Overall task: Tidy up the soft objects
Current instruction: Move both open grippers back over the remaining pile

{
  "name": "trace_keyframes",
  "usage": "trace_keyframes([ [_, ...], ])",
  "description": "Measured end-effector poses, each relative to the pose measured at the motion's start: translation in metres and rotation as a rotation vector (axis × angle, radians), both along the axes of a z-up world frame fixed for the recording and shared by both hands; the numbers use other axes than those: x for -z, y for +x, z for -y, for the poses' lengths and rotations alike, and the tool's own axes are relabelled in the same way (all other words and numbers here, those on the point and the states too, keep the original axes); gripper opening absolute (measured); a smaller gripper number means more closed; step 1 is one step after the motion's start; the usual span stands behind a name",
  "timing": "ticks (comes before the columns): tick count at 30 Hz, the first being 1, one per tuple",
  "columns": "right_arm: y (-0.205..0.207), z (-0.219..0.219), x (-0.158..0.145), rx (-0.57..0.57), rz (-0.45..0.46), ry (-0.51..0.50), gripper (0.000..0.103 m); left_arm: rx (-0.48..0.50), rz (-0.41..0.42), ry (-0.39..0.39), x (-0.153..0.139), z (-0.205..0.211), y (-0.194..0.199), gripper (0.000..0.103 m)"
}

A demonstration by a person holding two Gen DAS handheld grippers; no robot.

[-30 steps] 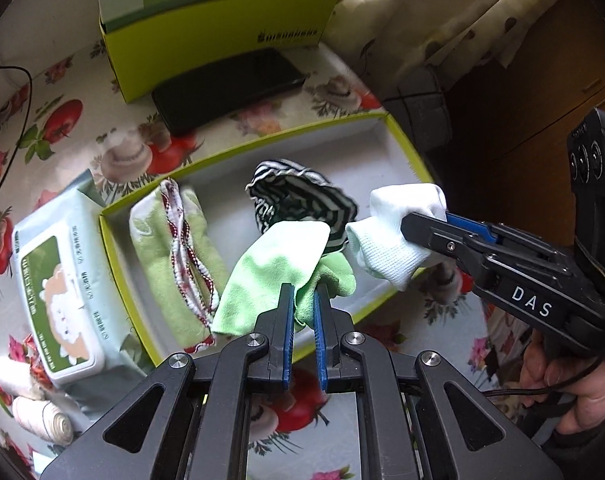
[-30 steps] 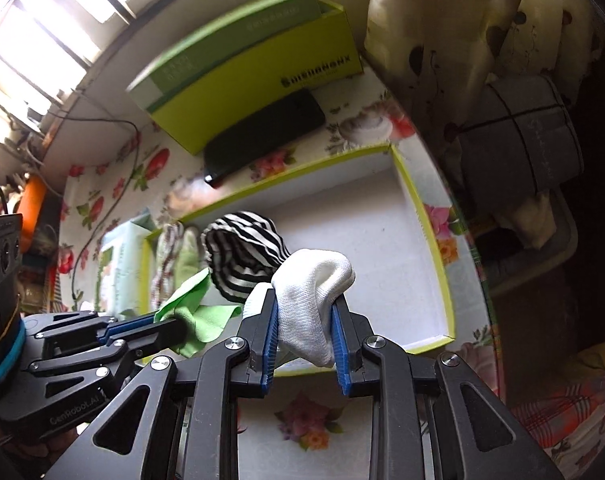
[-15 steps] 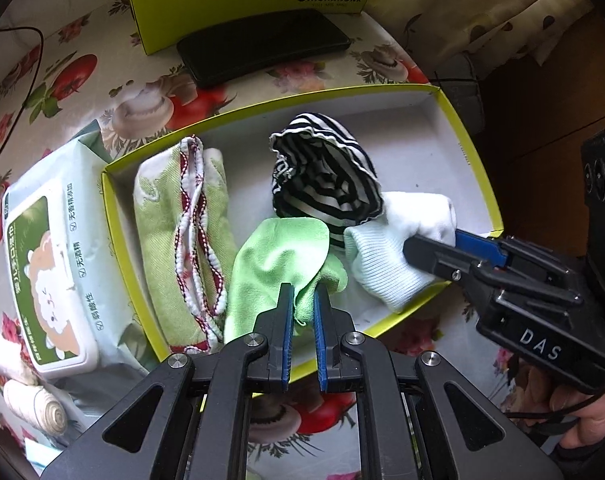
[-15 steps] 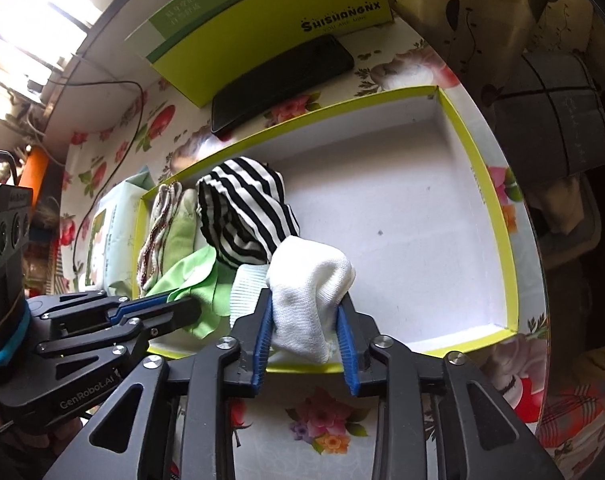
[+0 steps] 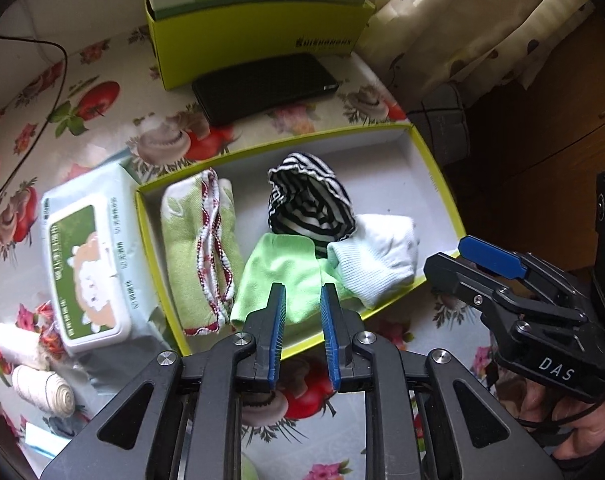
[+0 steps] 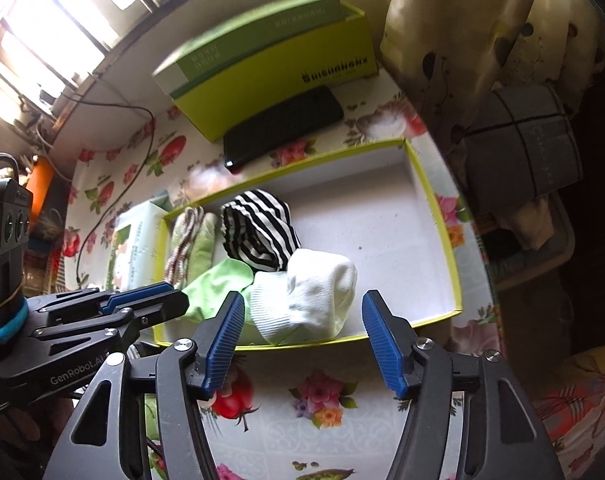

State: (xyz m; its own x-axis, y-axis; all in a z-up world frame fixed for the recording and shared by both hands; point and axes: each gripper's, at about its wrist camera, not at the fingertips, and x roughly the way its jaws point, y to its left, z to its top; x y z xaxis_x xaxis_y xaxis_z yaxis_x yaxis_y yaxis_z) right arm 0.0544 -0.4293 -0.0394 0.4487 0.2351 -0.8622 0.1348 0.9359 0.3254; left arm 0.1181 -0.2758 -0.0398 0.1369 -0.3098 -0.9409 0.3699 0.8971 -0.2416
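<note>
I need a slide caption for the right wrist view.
Right hand-held gripper opening over white sock in yellow-rimmed box.

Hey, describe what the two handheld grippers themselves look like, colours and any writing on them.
Both are black angular frames with silver screws and ribbed blue pads on the fingers. The left gripper carries white "GenRobot.AI" lettering in the right wrist view, plus a black box with round buttons and a teal and yellow band behind it. The right gripper carries white "DAS" lettering in the left wrist view, with a thin black cable beneath.

In the tray [image 5: 434, 168], striped sock [image 5: 308, 208] lies behind cloth [image 5: 286, 276] and sock [image 5: 378, 264].
</note>
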Motion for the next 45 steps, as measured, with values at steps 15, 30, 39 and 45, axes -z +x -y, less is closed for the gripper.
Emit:
trace_keyframes([
  [15, -0.02, -0.037, -0.04, -0.031, 0.032, -0.007, 0.063, -0.03, 0.085, -0.043, -0.04, -0.042, -0.027, 0.019],
  [30, -0.03, -0.109, -0.054, -0.189, 0.043, 0.005, 0.063, -0.112, 0.126, -0.029, -0.052, -0.106, -0.055, 0.019],
  [39, -0.038, -0.138, -0.058, -0.261, 0.044, 0.002, 0.063, -0.167, 0.131, -0.017, -0.053, -0.138, -0.073, 0.019],
  [45, -0.043, -0.158, -0.063, -0.307, 0.05, 0.003, 0.063, -0.204, 0.13, -0.022, -0.054, -0.16, -0.083, 0.019],
])
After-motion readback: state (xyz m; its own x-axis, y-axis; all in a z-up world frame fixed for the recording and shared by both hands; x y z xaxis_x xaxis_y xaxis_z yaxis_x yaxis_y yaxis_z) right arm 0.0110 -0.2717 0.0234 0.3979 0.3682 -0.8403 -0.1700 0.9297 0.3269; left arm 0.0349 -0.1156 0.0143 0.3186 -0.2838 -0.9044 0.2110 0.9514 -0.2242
